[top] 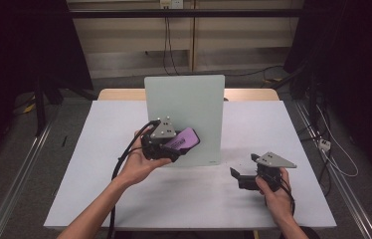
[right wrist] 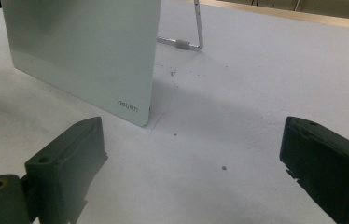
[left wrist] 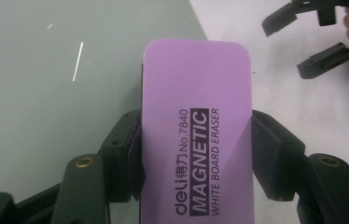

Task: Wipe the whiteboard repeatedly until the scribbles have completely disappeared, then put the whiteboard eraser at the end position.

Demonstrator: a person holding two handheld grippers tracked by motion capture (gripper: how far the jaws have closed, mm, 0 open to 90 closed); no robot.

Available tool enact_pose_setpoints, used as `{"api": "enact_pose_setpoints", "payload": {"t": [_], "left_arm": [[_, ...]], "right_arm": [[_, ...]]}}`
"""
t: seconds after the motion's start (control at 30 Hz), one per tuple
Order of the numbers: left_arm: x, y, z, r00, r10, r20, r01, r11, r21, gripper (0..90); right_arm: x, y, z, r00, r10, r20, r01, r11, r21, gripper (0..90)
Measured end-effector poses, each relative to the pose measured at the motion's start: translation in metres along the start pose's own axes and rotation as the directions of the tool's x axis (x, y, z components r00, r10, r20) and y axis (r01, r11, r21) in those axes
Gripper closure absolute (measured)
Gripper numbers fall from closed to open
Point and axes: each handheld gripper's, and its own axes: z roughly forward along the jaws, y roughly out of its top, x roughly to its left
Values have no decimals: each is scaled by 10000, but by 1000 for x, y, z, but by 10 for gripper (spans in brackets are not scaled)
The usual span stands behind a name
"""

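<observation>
Closest to us, our left gripper (left wrist: 196, 154) clamps a purple magnetic whiteboard eraser (left wrist: 196, 130) by its long sides, the printed label facing up. We hold it in front of the pale green board (top: 186, 107), which stands upright on the white desk (top: 99, 164) on a wire prop; whether the eraser touches the glass we cannot tell. Our right gripper (top: 239, 175) sits low over the desk, off to the board's right, its jaws spread wide with nothing between them.

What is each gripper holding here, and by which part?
The left gripper clamps the purple eraser across its long sides, near the rear end. The right gripper is open, holding nothing.
</observation>
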Motion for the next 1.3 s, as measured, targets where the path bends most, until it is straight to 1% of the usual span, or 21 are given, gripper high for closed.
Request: {"api": "enact_pose_setpoints", "payload": {"t": [0.03,0.13,0.2,0.23,0.33,0.37,0.43,0.53,0.6,0.63,0.73,0.77,0.87,0.9,1.0,1.07,1.1,1.2,1.23,1.27,1.3], "left_arm": [[-2,-2,-3,10000,-6,99,6,10000,3,411],[-3,-4,-6,9999,-61,116,59,9999,152,410],[-5,-7,-7,9998,-152,91,150,9997,195,410],[-5,-10,-9,9996,-268,101,264,9990,358,410],[-6,-12,-11,9993,-341,126,335,9986,402,410],[-6,-13,-14,9986,-498,183,489,9978,447,410],[-7,-13,-15,9980,-569,266,557,9974,454,410],[-9,-14,-16,9978,-591,309,574,9970,510,410],[-11,-17,-16,9977,-548,400,523,9968,609,410],[-12,-21,-16,9970,-615,460,586,9964,618,410],[-11,-23,-17,9967,-670,452,639,9956,685,410],[-10,-24,-18,9966,-671,467,628,9941,883,410],[-10,-25,-18,9961,-769,435,727,9931,920,410],[-8,-26,-17,9962,-772,407,722,9911,1120,410],[-7,-27,-14,9961,-804,367,754,9897,1215,410],[-8,-27,-13,9957,-824,434,751,9859,1493,409],[-8,-28,-12,9951,-804,580,706,9854,1550,409],[-11,-29,-9,9950,-808,593,694,9823,1738,410],[-12,-31,-7,9943,-835,662,692,9785,1945,409],[-12,-31,-7,9943,-835,662,692,9785,1945,410],[-15,-32,-6,9956,-768,539,630,9730,2218,410]], "right_arm": [[0,0,0,10000,1,-8,-1,10000,0,68],[1,0,0,10000,-2,2,2,10000,1,68],[1,0,0,10000,-9,8,9,10000,5,68],[1,0,0,10000,-4,1,4,10000,3,68],[1,0,0,10000,-9,10,9,10000,11,68],[1,0,1,10000,-2,3,2,10000,3,68],[1,0,1,10000,-32,6,32,10000,38,68],[1,1,1,10000,-25,35,25,10000,-10,69],[1,1,2,10000,31,30,-31,10000,19,69],[1,1,2,10000,50,40,-50,10000,45,69],[1,1,4,10000,77,40,-77,9999,69,69],[1,1,4,10000,69,25,-69,9999,80,69],[2,1,4,10000,79,7,-79,9999,67,69],[1,1,4,10000,-8,16,8,10000,83,69],[2,0,3,10000,-74,-32,75,9999,105,69],[1,0,1,10000,-73,-32,73,10000,53,68],[0,0,1,10000,-6,-12,6,10000,5,68],[-1,0,2,10000,-32,23,32,10000,10,70],[-1,0,3,10000,-51,-13,51,10000,57,70],[0,1,3,10000,-84,-41,84,9999,67,70],[0,1,3,9999,-127,-66,128,9999,65,69]]}}
